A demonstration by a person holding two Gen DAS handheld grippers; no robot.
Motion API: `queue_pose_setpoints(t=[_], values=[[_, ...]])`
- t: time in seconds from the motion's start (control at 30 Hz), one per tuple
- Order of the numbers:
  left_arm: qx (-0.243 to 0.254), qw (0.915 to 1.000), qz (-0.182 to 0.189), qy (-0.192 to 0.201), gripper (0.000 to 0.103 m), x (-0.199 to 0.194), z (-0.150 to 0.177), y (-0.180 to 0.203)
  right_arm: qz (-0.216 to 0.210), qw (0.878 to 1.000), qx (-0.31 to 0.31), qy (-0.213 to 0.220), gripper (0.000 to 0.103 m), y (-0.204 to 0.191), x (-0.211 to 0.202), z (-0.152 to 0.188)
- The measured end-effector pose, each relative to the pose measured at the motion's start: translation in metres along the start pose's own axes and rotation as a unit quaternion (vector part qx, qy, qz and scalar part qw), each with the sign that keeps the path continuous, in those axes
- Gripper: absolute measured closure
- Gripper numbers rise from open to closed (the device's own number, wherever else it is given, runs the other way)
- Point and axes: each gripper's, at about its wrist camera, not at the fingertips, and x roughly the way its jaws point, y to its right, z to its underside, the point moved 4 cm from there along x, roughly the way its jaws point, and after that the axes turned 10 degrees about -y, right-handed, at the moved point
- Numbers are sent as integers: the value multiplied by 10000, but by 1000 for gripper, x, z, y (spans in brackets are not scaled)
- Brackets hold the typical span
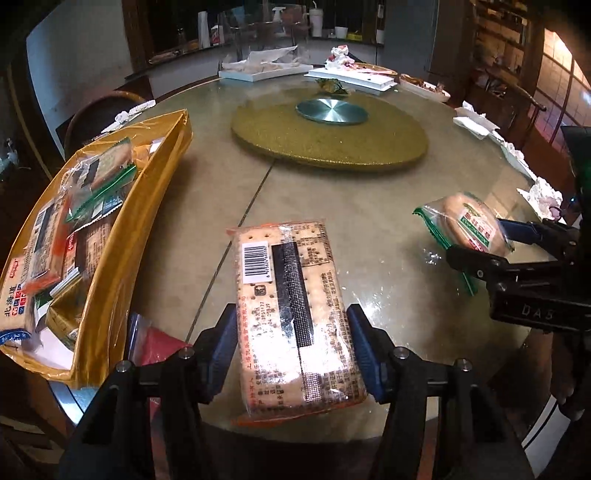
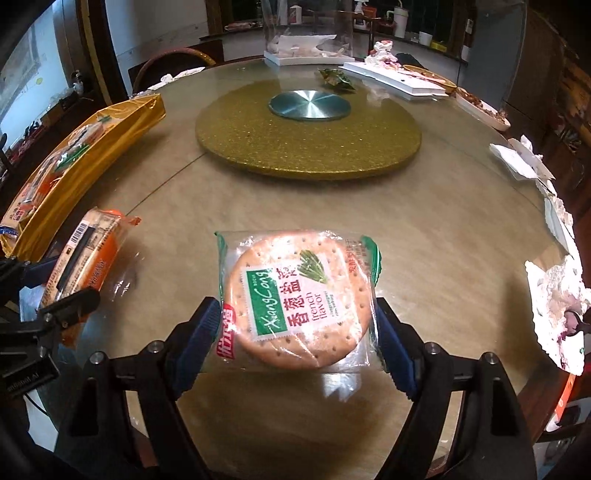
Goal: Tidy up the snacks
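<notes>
Round glass-topped table (image 1: 369, 229); left gripper (image 1: 291, 347) clamps rectangular cracker pack (image 1: 291, 314), lower centre; right gripper (image 2: 295, 339) clamps round cracker pack (image 2: 299, 299).

this looks like a dining room, in a home or a private restaurant room. a large round glass-topped table (image 2: 424, 229) fills both views, with a gold turntable base (image 2: 306, 144) and a metal hub (image 2: 309, 105) at its middle. white dishes with food scraps (image 1: 264, 70) and crumpled napkins (image 2: 524, 158) ring the far edge. a wooden chair back (image 2: 173, 62) stands behind the table, and a dark counter with cups and bottles (image 1: 317, 26) runs along the back wall.
</notes>
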Motion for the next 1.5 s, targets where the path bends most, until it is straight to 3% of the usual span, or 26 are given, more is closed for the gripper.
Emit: queue_pose_setpoints(t=[0.3,0.43,0.8,0.87,1.13,1.43,1.5], values=[[50,9998,43,197,36,6,-7,-4,40,9999,118,-37,18,-3,1,-1],[3,9994,48,353,47,5,-5,-7,53,10000,76,-22,19,-7,1,-2],[-340,9972,425,509,49,-3,4,-14,-12,9996,173,216,26,-20,-3,5],[-451,9957,548,599,49,-7,4,-17,-126,9994,191,252,26,-23,-5,6],[-637,9890,915,970,49,-37,6,-24,-1442,9867,584,461,27,-28,-14,6],[-965,9806,932,1428,49,-79,5,-57,-2012,9754,353,832,27,-63,-40,-18],[-1120,9794,790,1483,49,-89,3,-75,-2135,9726,216,894,27,-77,-47,-29]])
